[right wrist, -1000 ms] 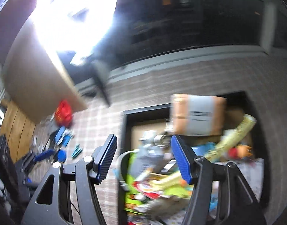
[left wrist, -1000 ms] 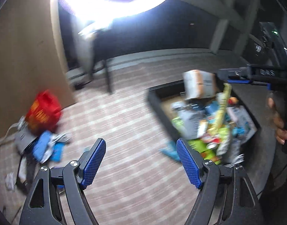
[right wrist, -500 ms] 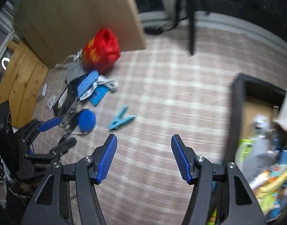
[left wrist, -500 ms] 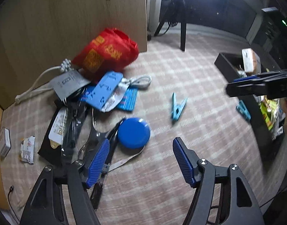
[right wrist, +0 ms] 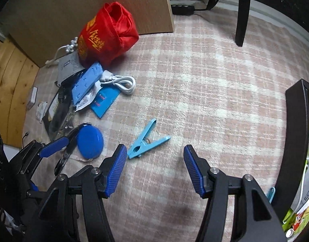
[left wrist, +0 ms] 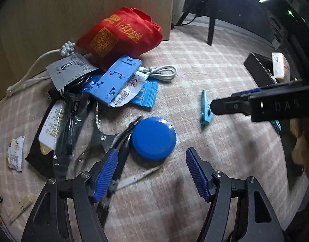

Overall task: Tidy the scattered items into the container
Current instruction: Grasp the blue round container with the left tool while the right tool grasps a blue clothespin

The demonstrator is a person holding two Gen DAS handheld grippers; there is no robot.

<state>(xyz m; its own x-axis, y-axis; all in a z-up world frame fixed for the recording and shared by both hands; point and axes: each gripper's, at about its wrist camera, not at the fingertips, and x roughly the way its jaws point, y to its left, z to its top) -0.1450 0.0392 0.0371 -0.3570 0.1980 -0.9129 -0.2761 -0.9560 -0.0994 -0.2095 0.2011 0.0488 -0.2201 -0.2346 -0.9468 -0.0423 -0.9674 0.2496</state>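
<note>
My left gripper (left wrist: 152,173) is open and empty, low over the carpet just in front of a round blue disc (left wrist: 153,138). Black pliers (left wrist: 122,139) lie against the disc's left side. My right gripper (right wrist: 155,168) is open and empty, just short of a light blue clothes peg (right wrist: 147,140), which also shows in the left wrist view (left wrist: 204,107). The black container (right wrist: 293,141) stands at the right with several packets inside. A pile of scattered items lies at the left: a red bag (left wrist: 122,34), a blue plastic plate (left wrist: 116,78), a white cable (left wrist: 162,72).
A wooden board (left wrist: 73,14) stands behind the pile. A dark furniture leg (right wrist: 242,16) stands on the carpet at the back. A second light blue peg (right wrist: 271,194) lies by the container's near wall. Small wrappers (left wrist: 14,156) lie at the far left.
Both grippers swung away from the container to the scattered pile and came lower. The left now hangs near the blue disc, the right near the clothes peg. Both stayed open.
</note>
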